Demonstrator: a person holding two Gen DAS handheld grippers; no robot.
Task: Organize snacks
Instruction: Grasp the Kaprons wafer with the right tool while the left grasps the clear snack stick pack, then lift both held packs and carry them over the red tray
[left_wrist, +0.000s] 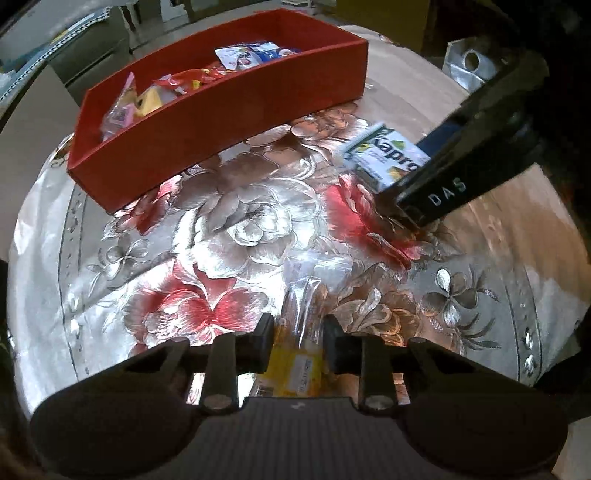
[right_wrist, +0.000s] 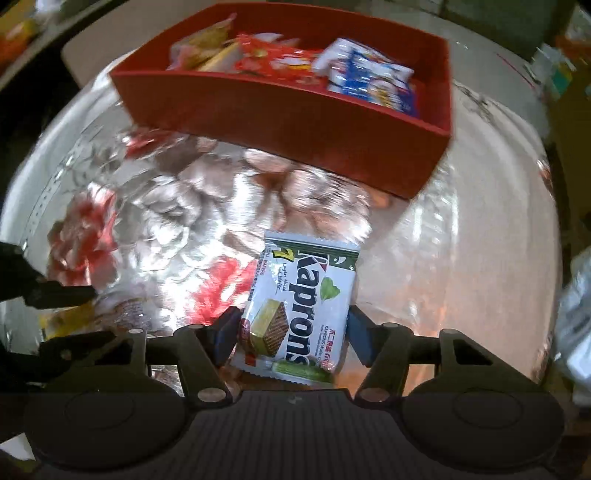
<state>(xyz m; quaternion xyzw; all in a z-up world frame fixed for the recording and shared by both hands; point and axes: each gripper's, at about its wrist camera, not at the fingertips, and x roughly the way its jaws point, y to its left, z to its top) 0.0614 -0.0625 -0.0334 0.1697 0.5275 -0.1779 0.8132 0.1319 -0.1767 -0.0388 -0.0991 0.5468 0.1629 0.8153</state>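
Note:
A red box (left_wrist: 207, 125) holding several snack packs stands at the back of the table; it also shows in the right wrist view (right_wrist: 295, 122). My left gripper (left_wrist: 298, 341) is shut on a clear and yellow snack packet (left_wrist: 301, 332) low over the cloth. My right gripper (right_wrist: 291, 332) is shut on a white Kaprons wafer pack (right_wrist: 303, 302), held above the table in front of the box. In the left wrist view the wafer pack (left_wrist: 384, 155) shows beside my right gripper's black body (left_wrist: 443, 184). In the right wrist view the left gripper's fingers (right_wrist: 59, 295) show at far left.
The round table wears a shiny flowered cloth (left_wrist: 236, 229). A silver foil bag (left_wrist: 469, 70) lies at the back right. Cabinets and clutter stand beyond the table edge.

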